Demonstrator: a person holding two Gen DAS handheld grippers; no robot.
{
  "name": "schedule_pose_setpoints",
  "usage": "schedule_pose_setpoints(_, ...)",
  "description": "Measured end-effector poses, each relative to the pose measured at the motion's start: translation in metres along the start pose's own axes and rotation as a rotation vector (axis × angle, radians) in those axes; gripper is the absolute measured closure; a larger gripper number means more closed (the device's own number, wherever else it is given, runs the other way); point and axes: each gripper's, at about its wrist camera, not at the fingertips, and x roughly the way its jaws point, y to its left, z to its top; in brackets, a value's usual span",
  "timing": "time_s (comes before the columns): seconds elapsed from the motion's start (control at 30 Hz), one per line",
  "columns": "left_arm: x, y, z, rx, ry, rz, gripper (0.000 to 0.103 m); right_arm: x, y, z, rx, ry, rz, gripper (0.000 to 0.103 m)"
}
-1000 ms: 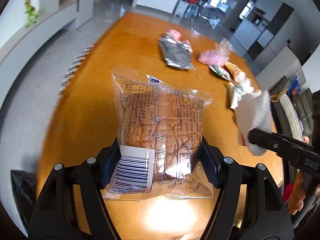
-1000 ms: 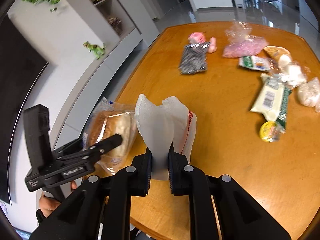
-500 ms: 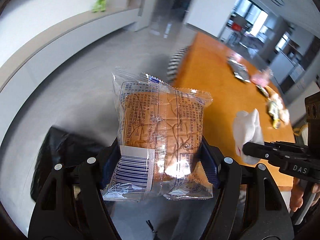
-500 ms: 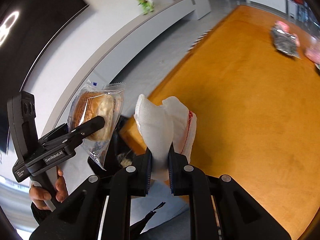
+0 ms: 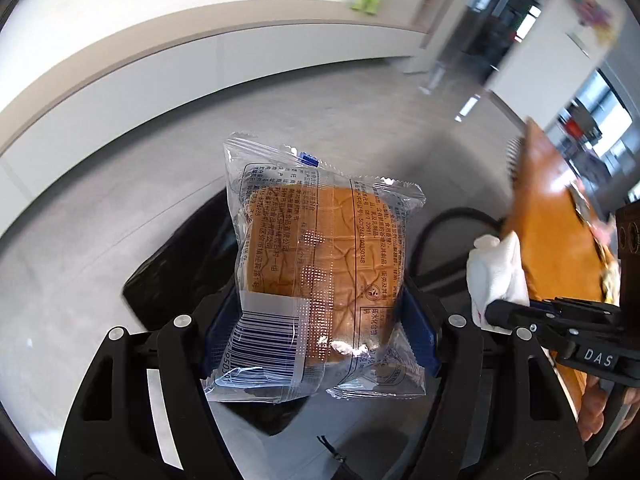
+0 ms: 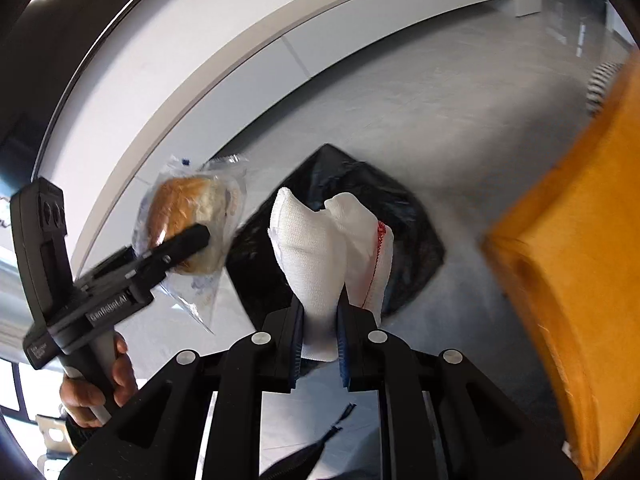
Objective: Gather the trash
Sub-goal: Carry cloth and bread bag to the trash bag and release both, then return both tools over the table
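I am carrying two pieces of trash, and both are now hanging over the floor, away from the orange surface (image 6: pixel 568 248) at my right side. My left tongs (image 5: pixel 320 320) are standing wide and are pressing on the wrapped bun (image 5: pixel 320 264) from both sides; the packet is standing upright between the pads with its barcode end toward me. My right tongs (image 6: pixel 320 344) are narrow around the white cloth wad (image 6: pixel 320 256), and their jaws have just been opening a little. The wad is sitting between the pads, but I cannot tell if they are pressing on it or only touching it.

What matters for the coming move is the black trash bag (image 6: pixel 404 220) on the floor. It is lying directly below and ahead of the right tongs, so the wad is pointing with its long axis almost into it. From the left tongs the bag is also below, behind the bun, but it seems a bit off toward the right. I judge the right hand is nearer to the bag mouth, although the blur is making the rim of the bag hard to see.
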Motion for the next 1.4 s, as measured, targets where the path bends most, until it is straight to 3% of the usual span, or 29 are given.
schedule_pose_setpoints(0.03,0.002,0.01,-0.001,-0.026,0.007,0.022,0.029,0.008,0.004,0.007,-0.008,0.02,-0.026,0.055)
schedule_pose_setpoints(0.07,0.002,0.017,-0.001,-0.055,0.006,0.06,0.005,0.011,0.005,0.012,-0.006,0.012,-0.048,0.038)
schedule_pose_setpoints(0.13,-0.003,0.03,-0.001,-0.118,-0.034,0.104,0.006,0.012,0.01,0.012,-0.003,-0.015,-0.052,0.038)
schedule_pose_setpoints(0.27,-0.009,0.043,0.005,-0.191,-0.051,0.065,0.006,0.001,0.004,0.002,0.004,-0.028,-0.021,0.038)
schedule_pose_setpoints(0.7,0.003,-0.03,0.013,-0.052,-0.04,-0.044,0.006,-0.051,-0.045,-0.025,0.088,-0.108,-0.008,0.038)
schedule_pose_setpoints(1.3,0.047,-0.266,0.019,0.337,0.071,-0.26,0.006,-0.21,-0.239,-0.101,0.445,-0.32,-0.237,0.035)
schedule_pose_setpoints(1.4,0.052,-0.31,0.016,0.408,0.088,-0.289,0.006,-0.243,-0.274,-0.119,0.527,-0.366,-0.316,0.032)
